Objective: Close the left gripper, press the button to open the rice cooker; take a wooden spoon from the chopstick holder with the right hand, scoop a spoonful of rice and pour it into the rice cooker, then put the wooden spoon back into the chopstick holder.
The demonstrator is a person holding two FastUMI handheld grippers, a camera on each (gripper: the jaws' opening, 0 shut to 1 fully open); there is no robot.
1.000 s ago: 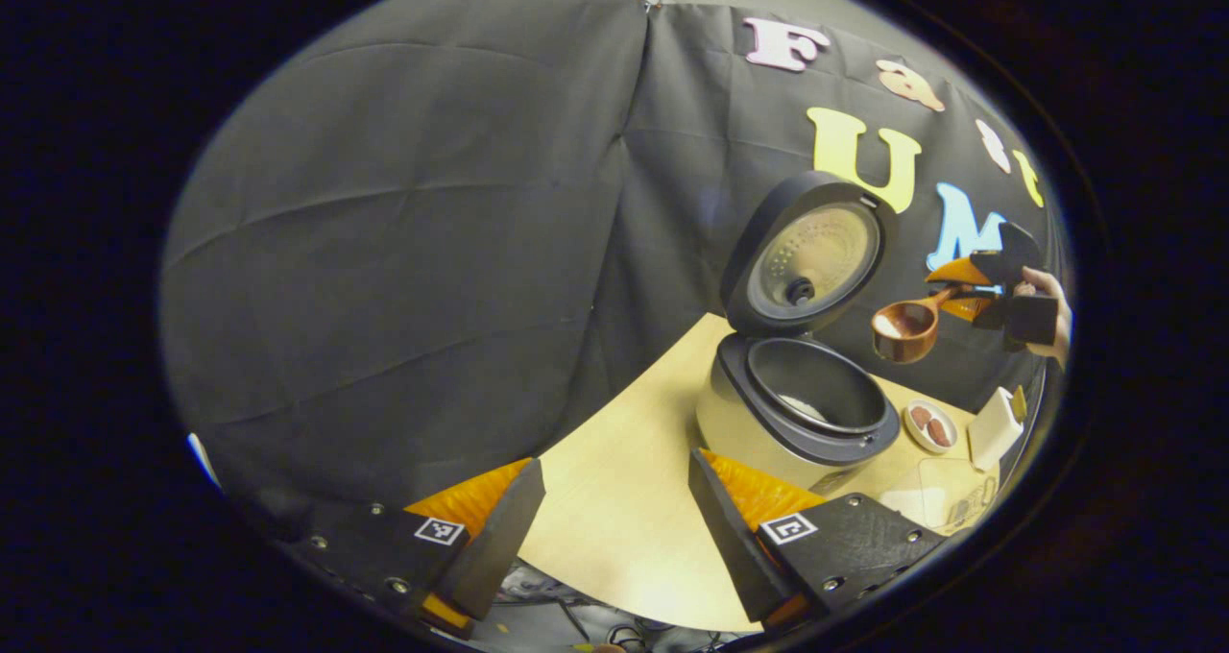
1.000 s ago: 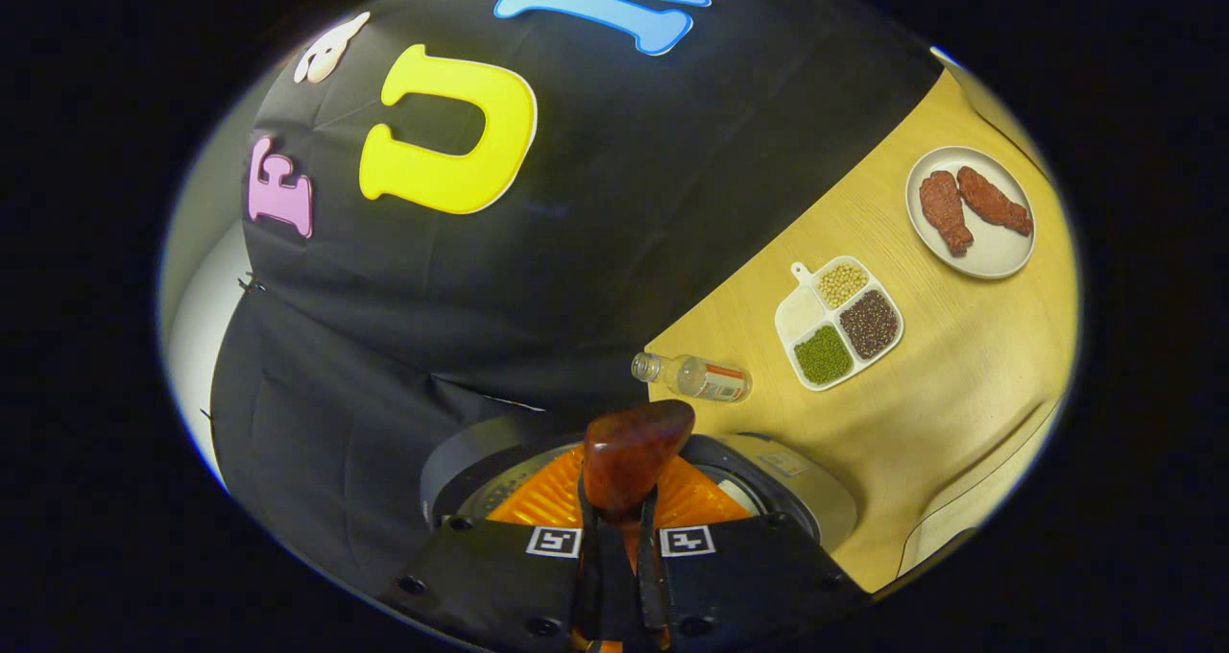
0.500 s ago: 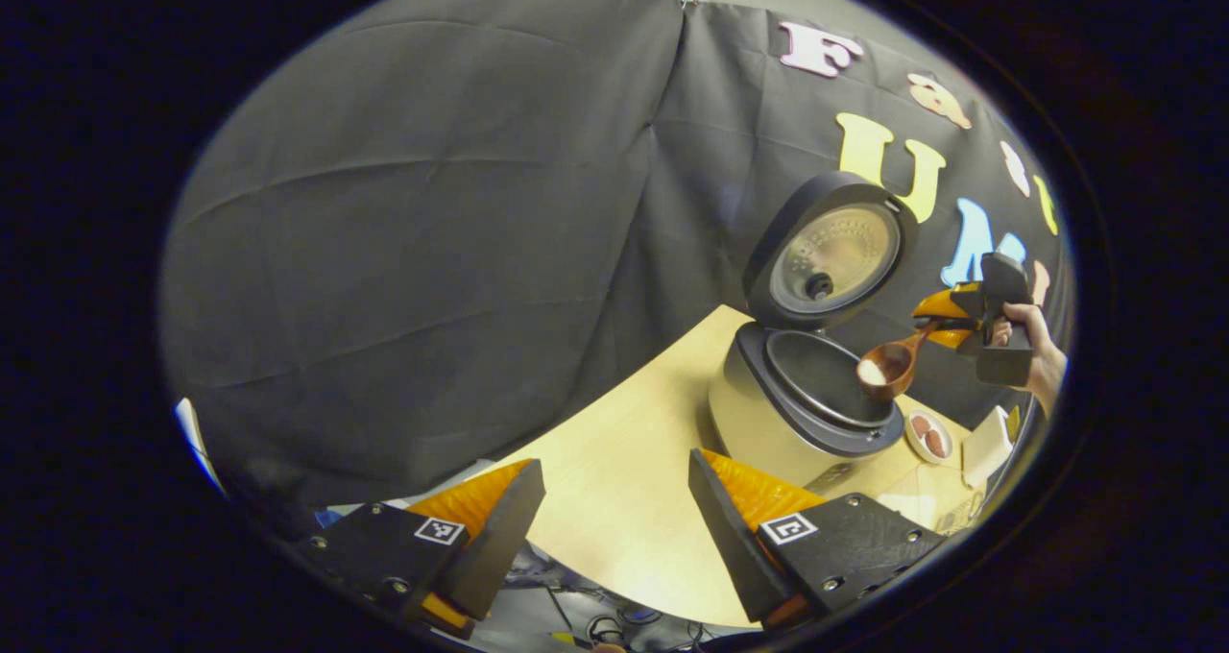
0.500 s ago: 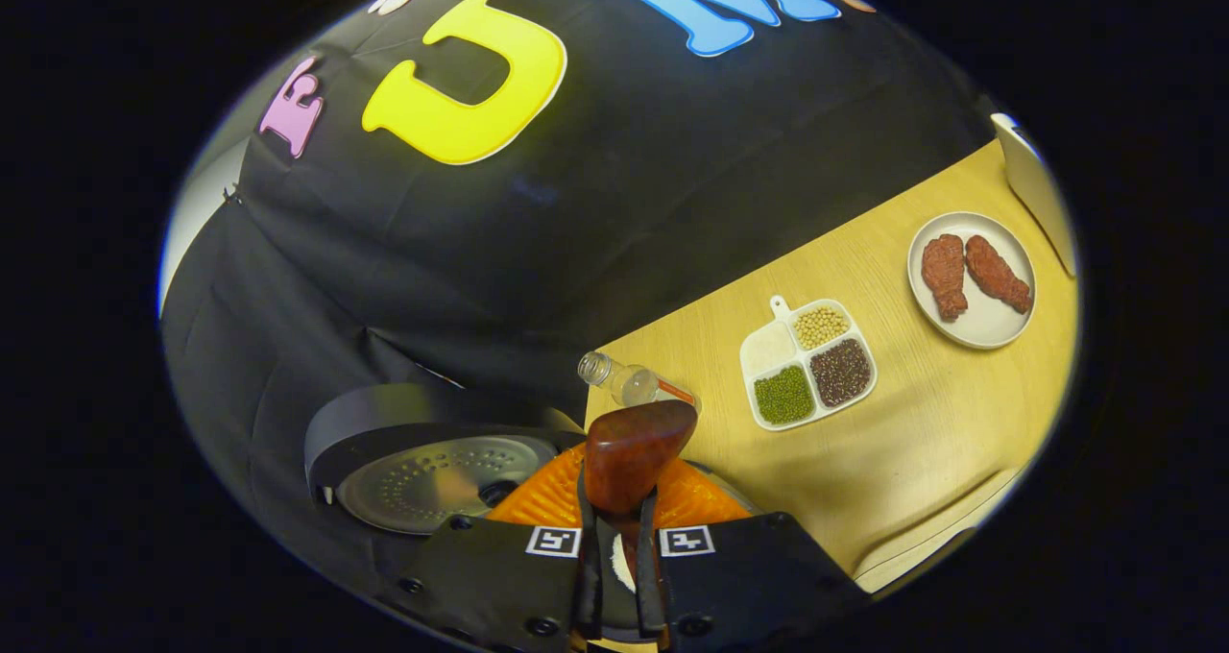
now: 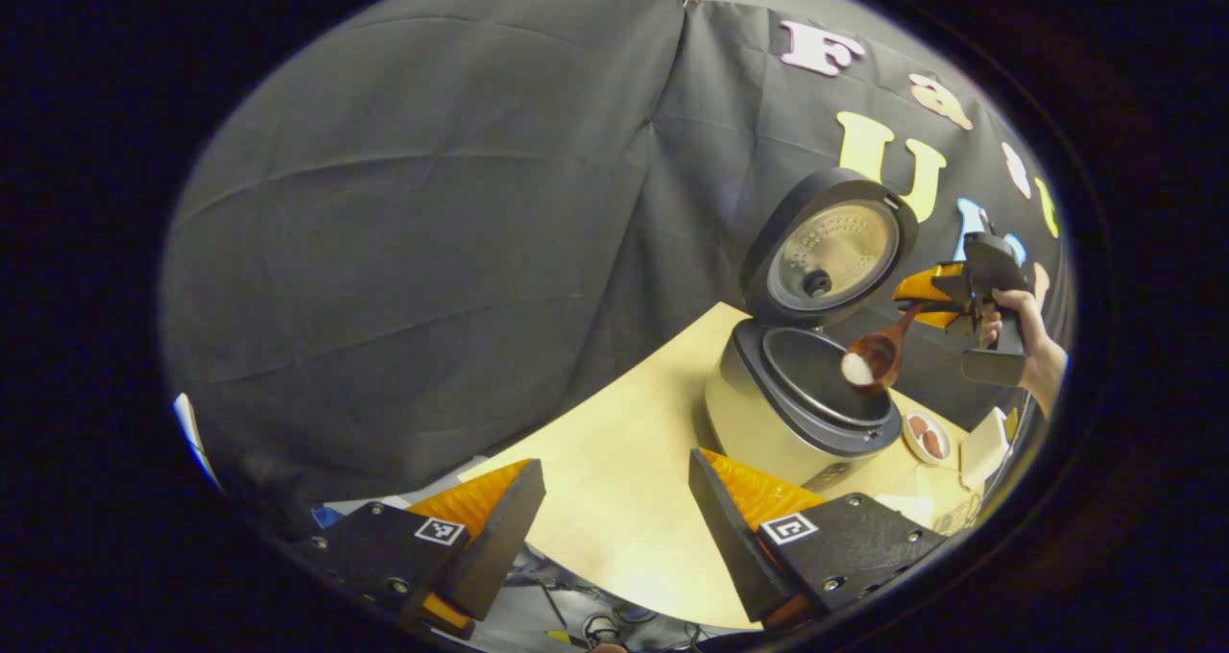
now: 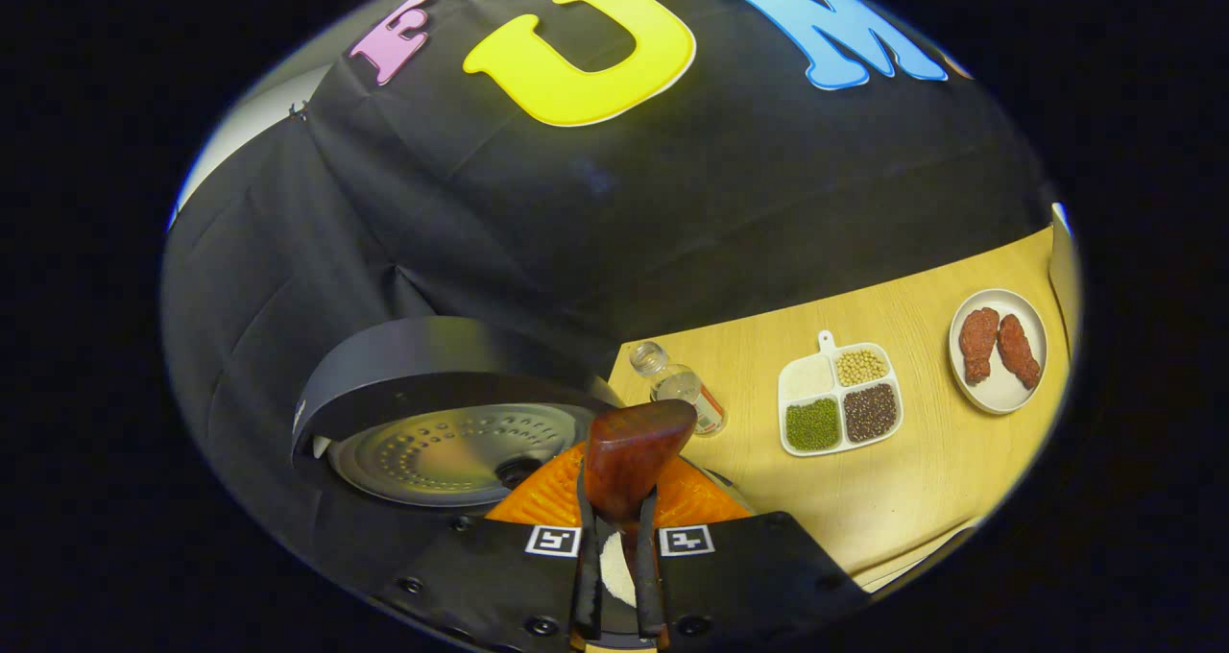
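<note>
Pinching the wooden spoon, right tongs tip it over the rice cooker; left tongs spread.

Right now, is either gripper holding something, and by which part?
The right gripper holds the wooden spoon by its handle end, with the bowl over the open rice cooker. The left gripper holds nothing.

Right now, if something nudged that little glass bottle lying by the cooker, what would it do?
The glass bottle lies on its side on the table, so it would probably roll. It looks small and nearly empty, likely light. Being glass, it may break if dropped.
</note>
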